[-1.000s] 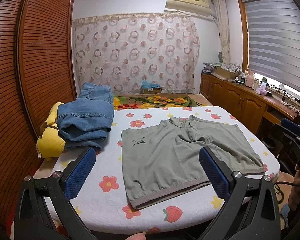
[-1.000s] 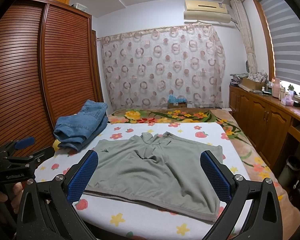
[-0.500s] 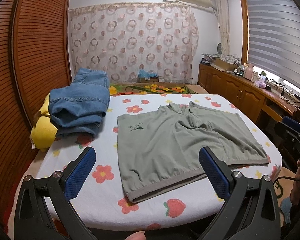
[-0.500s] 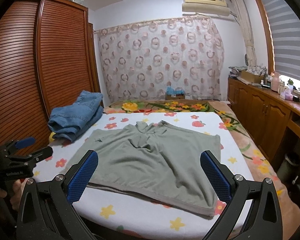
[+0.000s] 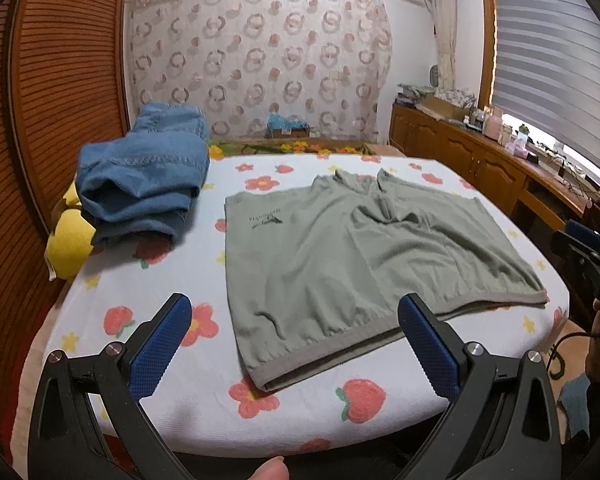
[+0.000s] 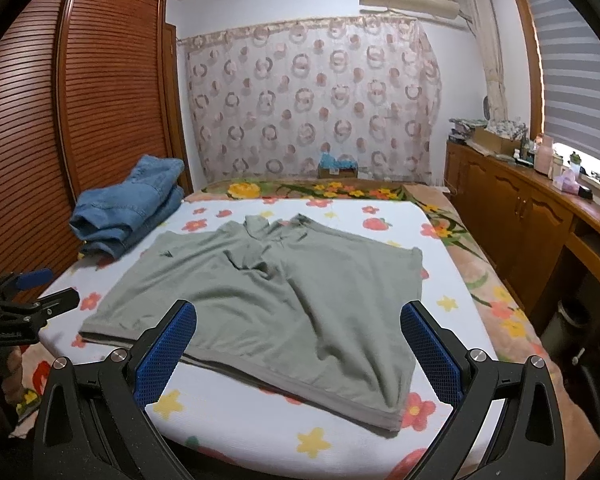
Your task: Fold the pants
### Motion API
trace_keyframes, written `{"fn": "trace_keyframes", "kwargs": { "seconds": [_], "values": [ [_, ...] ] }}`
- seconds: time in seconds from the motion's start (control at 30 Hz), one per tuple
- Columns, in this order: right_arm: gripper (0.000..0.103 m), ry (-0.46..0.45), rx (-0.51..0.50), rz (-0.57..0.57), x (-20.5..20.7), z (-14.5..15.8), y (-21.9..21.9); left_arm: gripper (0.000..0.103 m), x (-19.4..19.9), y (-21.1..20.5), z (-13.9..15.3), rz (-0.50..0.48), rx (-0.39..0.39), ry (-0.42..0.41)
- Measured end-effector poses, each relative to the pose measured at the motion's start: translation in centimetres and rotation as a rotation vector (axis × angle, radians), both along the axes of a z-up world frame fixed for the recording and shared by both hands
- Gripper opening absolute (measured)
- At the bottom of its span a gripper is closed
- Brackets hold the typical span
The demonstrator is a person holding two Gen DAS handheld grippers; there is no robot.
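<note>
1. The grey-green pants (image 5: 352,264) lie spread flat in the middle of the flower-print bed (image 5: 148,300), waistband at the near edge and both short legs pointing toward twelve o'clock.
2. The left gripper (image 5: 290,344) hangs over the near left part of the bed, claw spread wide and holding nothing; the waistband's left corner sits between its blue pads (image 5: 156,348), just ahead.
3. The right gripper (image 6: 298,350) hovers over the waistband, wide apart too and empty, with the right corner of the band down at about five o'clock.
4. In my judgement this is the approach: no fold has been made and no cloth is pinched.
5. The next move calls for each claw to drop onto an edge of the pants, nip only the fabric and not the sheet, then carry one half over the other.
6. A pile of blue jeans (image 5: 144,184) on a yellow cushion (image 5: 70,240) rests at ten o'clock, well apart from the pants.
</note>
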State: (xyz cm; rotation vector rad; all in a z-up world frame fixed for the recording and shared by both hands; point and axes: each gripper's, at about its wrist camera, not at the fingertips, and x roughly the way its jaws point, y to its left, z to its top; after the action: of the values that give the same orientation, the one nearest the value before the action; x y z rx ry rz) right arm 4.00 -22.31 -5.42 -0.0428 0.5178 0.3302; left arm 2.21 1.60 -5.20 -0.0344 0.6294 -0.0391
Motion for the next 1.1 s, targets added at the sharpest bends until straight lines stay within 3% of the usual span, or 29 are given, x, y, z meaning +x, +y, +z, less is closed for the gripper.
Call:
{"fn": "trace_keyframes", "kwargs": {
  "seconds": [0.53,0.6,0.67,0.77,0.9,0.97,1.1],
  "values": [
    [0.102,0.132,-0.127,0.004,1.2,-1.7,0.6,0.103,1.5,2.8,-3.7,0.001,-0.073,0.098],
    [0.102,0.142,-0.132,0.001,1.0,-1.4,0.5,0.097,1.5,3.1,-3.9,-0.01,-0.084,0.103],
    [0.102,0.153,-0.137,-0.001,0.7,-1.4,0.4,0.082,1.5,3.6,-4.0,-0.016,-0.112,0.104],
    [0.102,0.176,-0.144,-0.004,0.5,-1.4,0.2,0.075,1.3,4.4,-3.8,-0.013,-0.142,0.098],
    [0.102,0.208,-0.102,-0.006,-0.4,-1.3,-0.1,0.063,1.3,4.8,-4.1,-0.015,-0.14,0.111],
    [0.102,0.193,-0.106,-0.007,-1.3,-0.8,-0.1,0.052,1.4,4.8,-4.6,-0.02,-0.135,0.13],
    [0.102,0.167,-0.099,-0.009,-3.4,-0.3,0.0,0.041,0.8,4.8,-5.3,-0.03,-0.117,0.148]
  ]
}}
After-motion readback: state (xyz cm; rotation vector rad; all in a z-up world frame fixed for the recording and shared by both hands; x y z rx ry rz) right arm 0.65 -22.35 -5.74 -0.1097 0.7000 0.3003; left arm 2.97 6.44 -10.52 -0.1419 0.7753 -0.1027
